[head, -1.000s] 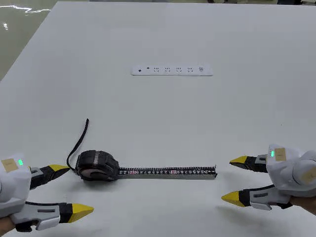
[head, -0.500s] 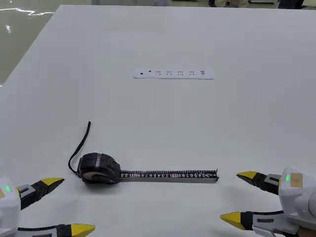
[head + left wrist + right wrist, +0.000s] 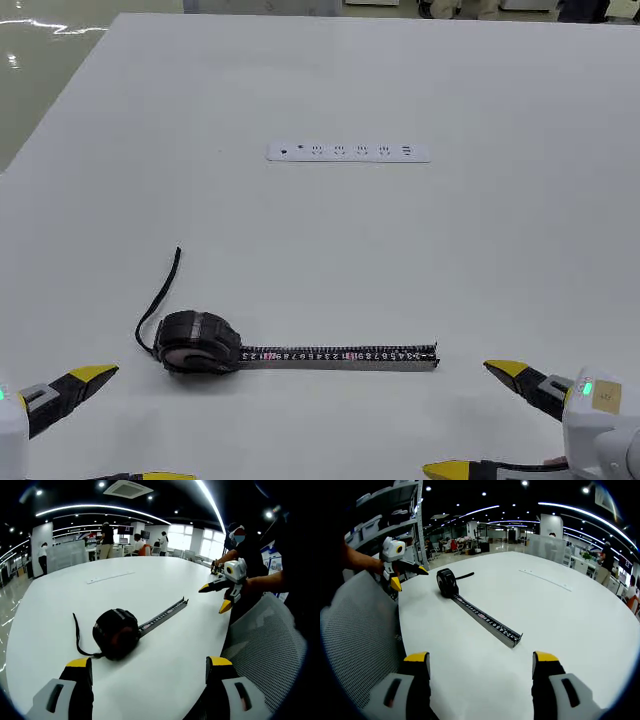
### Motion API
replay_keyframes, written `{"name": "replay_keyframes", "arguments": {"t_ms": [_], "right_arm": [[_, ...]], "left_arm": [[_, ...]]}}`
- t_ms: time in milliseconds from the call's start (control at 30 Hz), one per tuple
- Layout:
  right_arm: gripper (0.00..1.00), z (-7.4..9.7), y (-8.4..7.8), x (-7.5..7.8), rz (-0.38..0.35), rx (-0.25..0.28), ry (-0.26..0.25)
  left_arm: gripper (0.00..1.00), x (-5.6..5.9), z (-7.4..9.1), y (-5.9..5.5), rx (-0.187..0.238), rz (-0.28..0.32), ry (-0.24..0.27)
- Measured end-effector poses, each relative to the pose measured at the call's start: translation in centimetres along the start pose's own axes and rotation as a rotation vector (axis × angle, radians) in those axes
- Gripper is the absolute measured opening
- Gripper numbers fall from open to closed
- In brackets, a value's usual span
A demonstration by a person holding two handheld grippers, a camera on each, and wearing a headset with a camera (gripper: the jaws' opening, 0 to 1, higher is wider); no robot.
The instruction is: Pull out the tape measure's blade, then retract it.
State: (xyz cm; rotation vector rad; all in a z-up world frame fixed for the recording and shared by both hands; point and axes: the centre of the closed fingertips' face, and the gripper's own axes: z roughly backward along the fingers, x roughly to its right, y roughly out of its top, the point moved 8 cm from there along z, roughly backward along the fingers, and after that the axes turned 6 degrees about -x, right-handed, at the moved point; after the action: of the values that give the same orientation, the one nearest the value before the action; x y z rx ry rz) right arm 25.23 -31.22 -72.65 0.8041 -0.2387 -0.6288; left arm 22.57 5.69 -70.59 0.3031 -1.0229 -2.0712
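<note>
Left tool [image 3: 135,425] and right tool [image 3: 467,418] hover with jaws wide in the head view, flanking the tape measure [image 3: 195,343], its blade [image 3: 340,355] pulled out along the desk [image 3: 400,250]. Left gripper view: the case [image 3: 116,632] lies just ahead. Right gripper view: the hook end [image 3: 516,639] is nearest. Retracting probably goes best with the case pinned and the hook end eased back.

— What is the head view's bottom edge cutting off?
— It is slicing through the left tool [image 3: 128,425] and the right tool [image 3: 467,418]; their bodies are running out of frame.
— Are you reading the blade [image 3: 340,355]?
— No, its numerals are coming out too small, and so are the markings on the power strip [image 3: 347,152].
— And beyond the surface [image 3: 150,580]?
— The people [image 3: 106,540] there are blurring into small figures.
</note>
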Motion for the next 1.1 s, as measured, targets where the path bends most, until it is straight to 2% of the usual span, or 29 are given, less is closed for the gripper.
{"name": "replay_keyframes", "arguments": {"t_ms": [100,200,300,433,667,1100], "right_arm": [[0.89,0.2,0.0,-0.3,-0.012,-0.001,-0.01],[0.91,0.5,0.2,-0.6,-0.025,0.013,-0.01],[0.92,0.8,0.2,-0.9,-0.018,0.006,-0.017],[0.92,0.9,0.4,-1.0,-0.03,0.018,-0.021],[0.92,0.8,0.6,-1.3,-0.024,0.012,-0.016],[0.93,0.6,0.7,-1.3,-0.027,0.014,-0.015]], "left_arm": [[0.94,0.4,0.1,0.4,0.005,0.002,0.006],[0.97,0.7,0.3,0.6,-0.013,-0.008,0.023],[1.0,1.0,0.6,1.1,-0.003,0.039,0.039],[1.0,1.5,0.8,1.3,0.017,0.06,0.054],[1.0,2.1,0.5,1.0,-0.002,0.056,0.06],[1.0,2.2,0.4,1.0,0.005,0.077,0.068]]}}
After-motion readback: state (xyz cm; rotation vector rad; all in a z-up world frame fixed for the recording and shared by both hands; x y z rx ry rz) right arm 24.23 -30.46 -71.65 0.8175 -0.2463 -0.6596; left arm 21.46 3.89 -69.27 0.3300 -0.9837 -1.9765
